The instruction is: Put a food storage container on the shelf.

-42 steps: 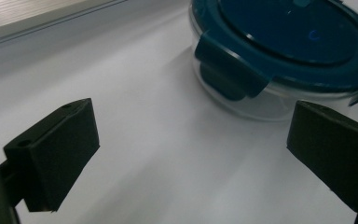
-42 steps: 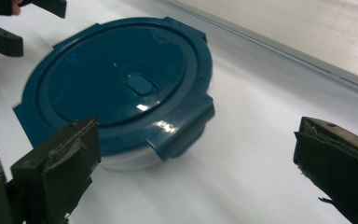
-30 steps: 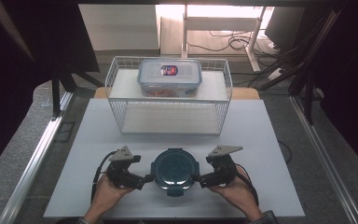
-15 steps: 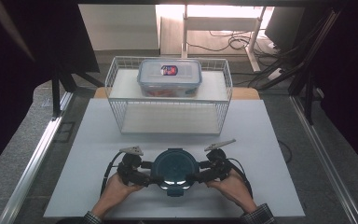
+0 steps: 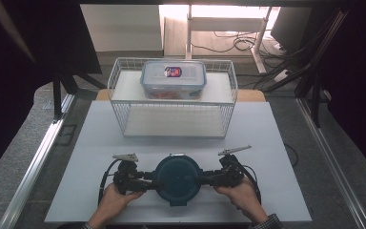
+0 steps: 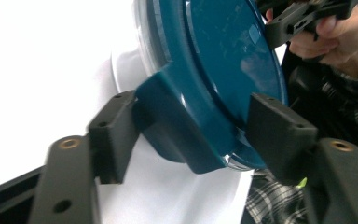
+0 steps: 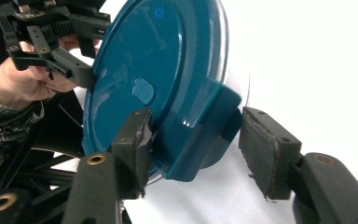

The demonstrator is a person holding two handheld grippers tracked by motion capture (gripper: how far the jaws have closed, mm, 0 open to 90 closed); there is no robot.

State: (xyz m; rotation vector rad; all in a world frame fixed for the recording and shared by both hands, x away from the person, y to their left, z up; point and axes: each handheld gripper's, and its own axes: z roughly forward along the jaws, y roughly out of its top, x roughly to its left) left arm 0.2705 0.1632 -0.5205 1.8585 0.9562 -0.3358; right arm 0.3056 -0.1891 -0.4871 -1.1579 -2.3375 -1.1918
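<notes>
A round container with a dark teal lid [image 5: 176, 177] sits at the front middle of the white table. My left gripper [image 5: 148, 180] lies level at its left side and my right gripper [image 5: 205, 179] at its right side. In the left gripper view the jaws have just been closing, and the left gripper [image 6: 198, 135] has both pads pressing on the lid's teal side clasp [image 6: 182, 135]. In the right gripper view the jaws have also just been closing. The right gripper [image 7: 198, 149] straddles the other clasp [image 7: 200, 135]: one pad touches, while the far pad [image 7: 263, 154] stands slightly off.
A white wire basket [image 5: 171, 119] stands behind, mid-table, holding a clear lidded box [image 5: 173, 78] with a red label. Bare white tabletop [image 5: 276, 143] lies to either side. Dark stands and cables flank the table.
Both hands have drawn in toward the container from either side. The jaws of both grippers have narrowed around the lid's side clasps.
</notes>
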